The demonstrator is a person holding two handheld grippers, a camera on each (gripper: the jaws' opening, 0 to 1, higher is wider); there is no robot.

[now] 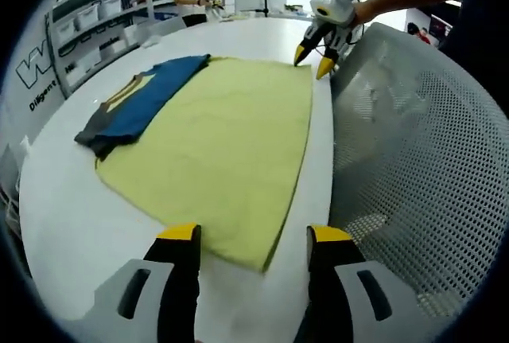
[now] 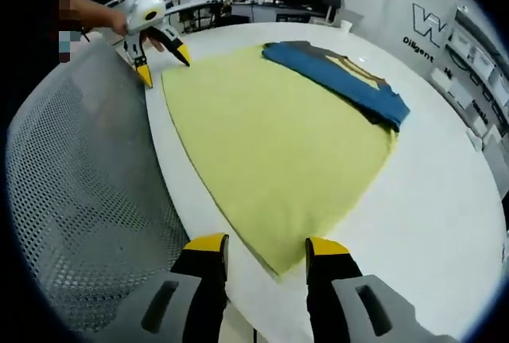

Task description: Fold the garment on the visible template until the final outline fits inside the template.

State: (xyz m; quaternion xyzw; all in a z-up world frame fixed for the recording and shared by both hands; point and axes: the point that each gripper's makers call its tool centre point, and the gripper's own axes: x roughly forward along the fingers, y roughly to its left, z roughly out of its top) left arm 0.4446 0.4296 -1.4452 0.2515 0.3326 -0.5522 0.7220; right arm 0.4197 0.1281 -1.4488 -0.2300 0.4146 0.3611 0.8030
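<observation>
Yellow-green template sheet [image 1: 227,152] spread flat on the white surface [image 1: 71,224], blue-and-grey garment [image 1: 135,108] folded along its far edge, partly on the sheet, partly on the surface. Left hand-held gripper [image 1: 253,235] spread wide, empty, poised over one near corner of the sheet. Right hand-held gripper [image 2: 266,243] likewise wide and empty, over the other near corner. Perforated grey chair back [image 1: 429,168] just beside the surface edge. Shelves with bins [image 1: 95,21] beyond.
</observation>
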